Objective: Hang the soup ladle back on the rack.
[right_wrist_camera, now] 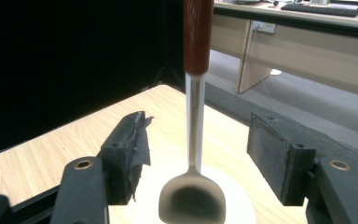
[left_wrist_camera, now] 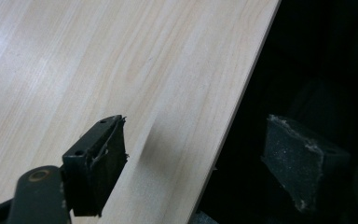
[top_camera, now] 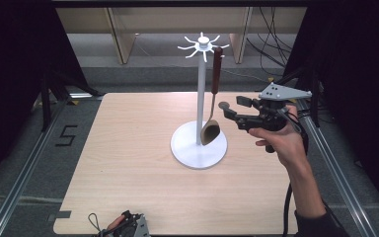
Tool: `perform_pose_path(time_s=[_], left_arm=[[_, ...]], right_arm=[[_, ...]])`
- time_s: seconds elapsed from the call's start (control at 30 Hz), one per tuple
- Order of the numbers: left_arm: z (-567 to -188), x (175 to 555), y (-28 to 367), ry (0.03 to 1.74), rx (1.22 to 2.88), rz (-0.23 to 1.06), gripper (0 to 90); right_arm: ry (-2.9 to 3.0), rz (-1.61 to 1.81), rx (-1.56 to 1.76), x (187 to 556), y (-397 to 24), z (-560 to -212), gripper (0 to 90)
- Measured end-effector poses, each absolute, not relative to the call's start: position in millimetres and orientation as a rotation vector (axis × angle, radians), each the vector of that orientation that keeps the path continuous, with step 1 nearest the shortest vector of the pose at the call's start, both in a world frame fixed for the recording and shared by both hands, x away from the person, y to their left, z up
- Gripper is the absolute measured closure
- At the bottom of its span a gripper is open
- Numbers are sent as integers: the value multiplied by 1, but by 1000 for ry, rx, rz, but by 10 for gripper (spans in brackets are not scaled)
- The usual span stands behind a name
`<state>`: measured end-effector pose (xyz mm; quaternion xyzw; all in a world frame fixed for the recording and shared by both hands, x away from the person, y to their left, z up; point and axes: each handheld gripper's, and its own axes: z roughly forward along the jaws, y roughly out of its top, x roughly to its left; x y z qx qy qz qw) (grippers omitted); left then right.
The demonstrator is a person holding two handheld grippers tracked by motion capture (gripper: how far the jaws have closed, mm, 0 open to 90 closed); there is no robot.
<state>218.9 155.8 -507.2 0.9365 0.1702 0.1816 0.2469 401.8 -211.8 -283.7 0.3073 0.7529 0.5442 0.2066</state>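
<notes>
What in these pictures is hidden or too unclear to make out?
- Left gripper, high view: cut off by the bottom edge.
- Ladle bowl, right gripper view: blurred, lower rim cut off by the edge.
- Ladle's hook on the white stand, high view: too small to see how it hangs.

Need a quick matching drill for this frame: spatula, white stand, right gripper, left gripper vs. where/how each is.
Things:
1. spatula
2. white stand
3. right gripper
4. left gripper

States:
A. at the table's near edge, fingers apart
B. hanging from a hook by its red-brown handle
C. open, level, beside the hanging tool
D. upright on a round base

Pairs: 1-B, 2-D, 3-C, 4-A
</notes>
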Motion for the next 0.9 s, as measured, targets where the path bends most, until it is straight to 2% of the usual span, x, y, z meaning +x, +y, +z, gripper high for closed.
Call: perform_pose_path(time_s=[0.9], left_arm=[[-507, 219, 156, 466, 2553, 495, 205]], right_arm=[[2173, 1516, 866, 387, -220, -333, 352]])
